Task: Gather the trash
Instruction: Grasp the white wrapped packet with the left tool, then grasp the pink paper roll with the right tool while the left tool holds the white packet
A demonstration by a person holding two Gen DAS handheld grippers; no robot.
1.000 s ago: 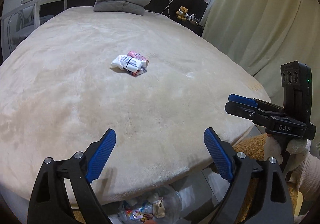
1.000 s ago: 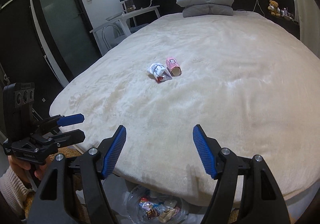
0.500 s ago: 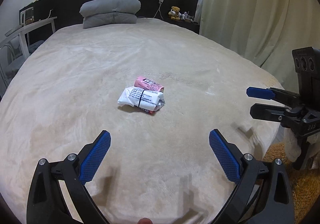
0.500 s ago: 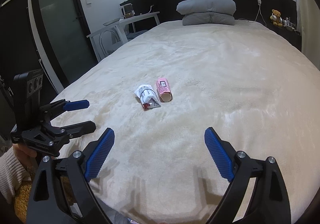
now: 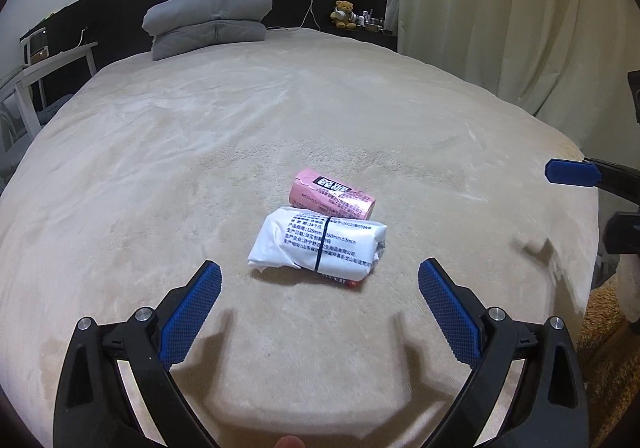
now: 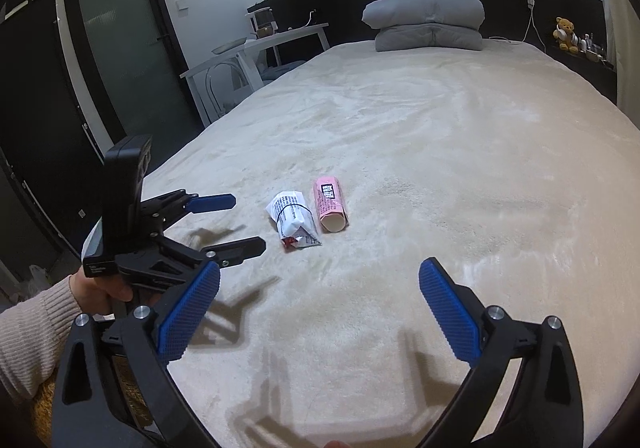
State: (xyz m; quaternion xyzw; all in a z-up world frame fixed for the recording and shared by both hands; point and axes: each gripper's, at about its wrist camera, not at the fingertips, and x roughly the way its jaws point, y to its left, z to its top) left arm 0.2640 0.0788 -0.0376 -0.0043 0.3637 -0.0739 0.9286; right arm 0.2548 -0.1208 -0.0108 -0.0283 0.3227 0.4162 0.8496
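A white crumpled wrapper with black print and a black band (image 5: 320,246) lies on the beige bed, touching a pink paper tube (image 5: 334,197) just behind it. Both also show in the right wrist view, the wrapper (image 6: 292,216) left of the tube (image 6: 330,202). My left gripper (image 5: 320,294) is open and empty, just short of the wrapper, low over the blanket; it also shows in the right wrist view (image 6: 236,222). My right gripper (image 6: 320,296) is open and empty, farther back and to the right of the trash; its fingers (image 5: 572,172) show at the left wrist view's right edge.
The beige blanket (image 5: 200,152) covers a wide bed. Folded grey bedding (image 5: 208,20) lies at the headboard. A white desk and chair (image 6: 248,60) stand left of the bed, a dark door (image 6: 120,48) beyond. Curtains (image 5: 520,28) hang on the right.
Both grippers have moved forward from the bed's foot, over the blanket toward the trash. The left gripper has closed in on the wrapper. The bag of trash on the floor has left view.
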